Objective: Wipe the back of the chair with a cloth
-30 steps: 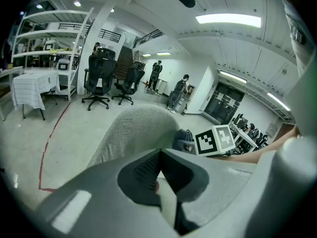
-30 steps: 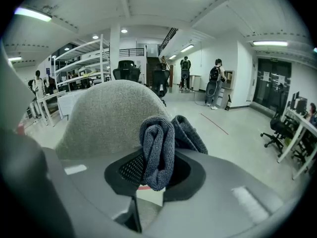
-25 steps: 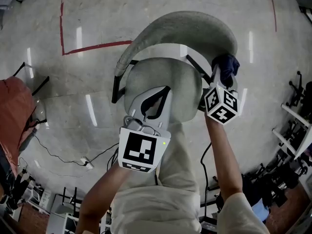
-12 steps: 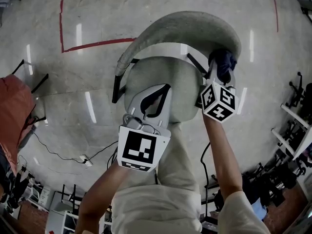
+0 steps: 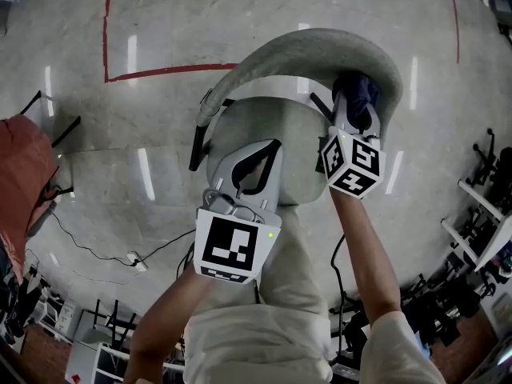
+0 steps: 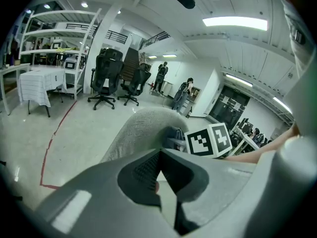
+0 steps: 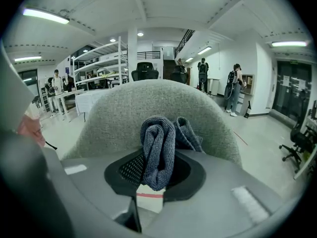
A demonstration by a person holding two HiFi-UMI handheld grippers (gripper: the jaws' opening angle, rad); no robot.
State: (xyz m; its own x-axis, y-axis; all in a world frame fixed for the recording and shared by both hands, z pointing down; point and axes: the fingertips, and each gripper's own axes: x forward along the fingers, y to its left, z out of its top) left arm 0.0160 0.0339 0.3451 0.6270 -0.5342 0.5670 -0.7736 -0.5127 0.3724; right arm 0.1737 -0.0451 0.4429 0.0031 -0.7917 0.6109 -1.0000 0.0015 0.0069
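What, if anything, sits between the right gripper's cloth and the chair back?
Nothing visible. The right gripper holds the dark cloth facing the grey chair back directly; whether they touch can't be told.
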